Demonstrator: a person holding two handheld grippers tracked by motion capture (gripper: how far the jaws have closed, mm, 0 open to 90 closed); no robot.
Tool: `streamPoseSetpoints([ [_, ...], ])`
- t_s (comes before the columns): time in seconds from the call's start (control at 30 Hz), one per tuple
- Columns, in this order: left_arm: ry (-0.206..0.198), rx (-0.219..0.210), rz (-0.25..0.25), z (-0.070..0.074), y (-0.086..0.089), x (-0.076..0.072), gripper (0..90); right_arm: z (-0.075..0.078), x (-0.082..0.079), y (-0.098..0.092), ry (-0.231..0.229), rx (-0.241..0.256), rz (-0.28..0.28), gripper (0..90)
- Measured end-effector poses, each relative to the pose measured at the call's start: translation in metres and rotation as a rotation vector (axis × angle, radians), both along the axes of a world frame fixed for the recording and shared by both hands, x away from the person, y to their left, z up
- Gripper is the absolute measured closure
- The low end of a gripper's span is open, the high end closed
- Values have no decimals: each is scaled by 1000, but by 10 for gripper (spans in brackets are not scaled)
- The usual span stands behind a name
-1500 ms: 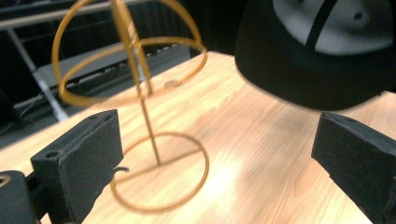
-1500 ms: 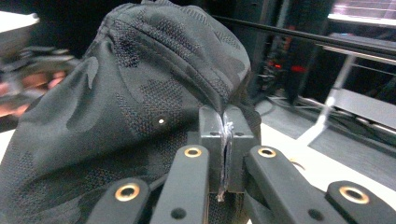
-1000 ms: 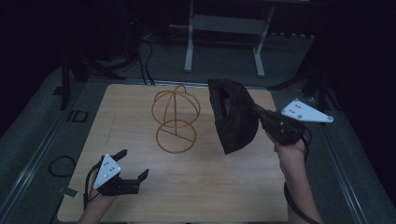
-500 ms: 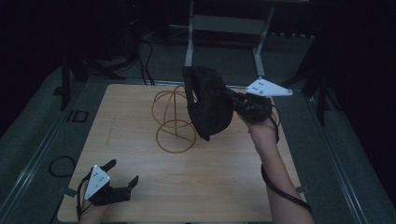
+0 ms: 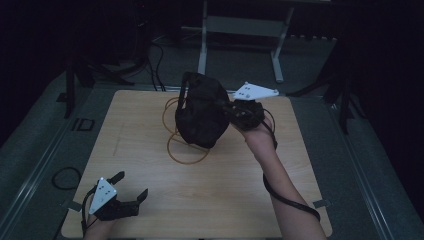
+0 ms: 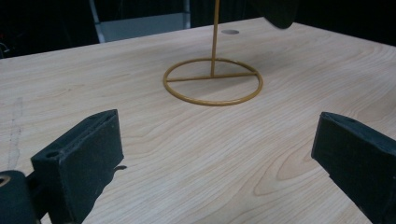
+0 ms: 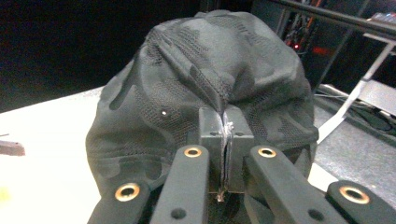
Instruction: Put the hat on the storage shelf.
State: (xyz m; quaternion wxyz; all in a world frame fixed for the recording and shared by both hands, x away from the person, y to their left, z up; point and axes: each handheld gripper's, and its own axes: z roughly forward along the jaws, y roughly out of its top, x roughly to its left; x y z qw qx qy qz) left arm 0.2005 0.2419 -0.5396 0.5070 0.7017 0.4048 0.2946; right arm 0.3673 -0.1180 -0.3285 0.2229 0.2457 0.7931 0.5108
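The step in hand looks like hanging the cap (image 5: pixel 202 116) on the stand (image 5: pixel 186 149). The right gripper (image 5: pixel 235 114) carries the cap in the air over the far middle of the surface (image 5: pixel 150 170), right in front of the stand's upper hoops. In the right gripper view its jaws are pressed together with a fold of the cap's dark mesh cloth pinched between them, and the crown (image 7: pixel 205 93) bulges out beyond.

The left gripper (image 5: pixel 131 192) rests at the near left corner, well apart from the stand. Its jaws stand wide open and hold nothing; in the left gripper view the stand's ring base (image 6: pixel 213 87) and upright rod lie ahead between them.

The next move probably calls for lowering the cap so its hollow settles over the top of the stand, then opening the jaws. The stand is light wire, so a sideways push could tip it.

The surface is pale wood, bare but for the stand. The room is dark, with grey floor, cables and a metal frame (image 5: pixel 240 30) behind.
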Motion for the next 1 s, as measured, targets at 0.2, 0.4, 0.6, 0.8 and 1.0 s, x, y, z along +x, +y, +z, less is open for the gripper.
streamPoseSetpoints([
  [0.2,2,-9,-4,-1,1,0,26,-7,5,16,25,-15,20,887],
  [0.4,4,12,-18,-3,-2,0,26,-15,12,29,53,-22,26,886],
  [0.6,8,0,-23,-4,-2,1,26,-21,17,37,64,-31,27,885],
  [0.8,11,-17,-18,-5,0,1,26,-24,21,40,68,-32,22,858],
  [1.0,11,-7,-26,-6,-3,1,26,-26,22,42,59,-21,22,760],
])
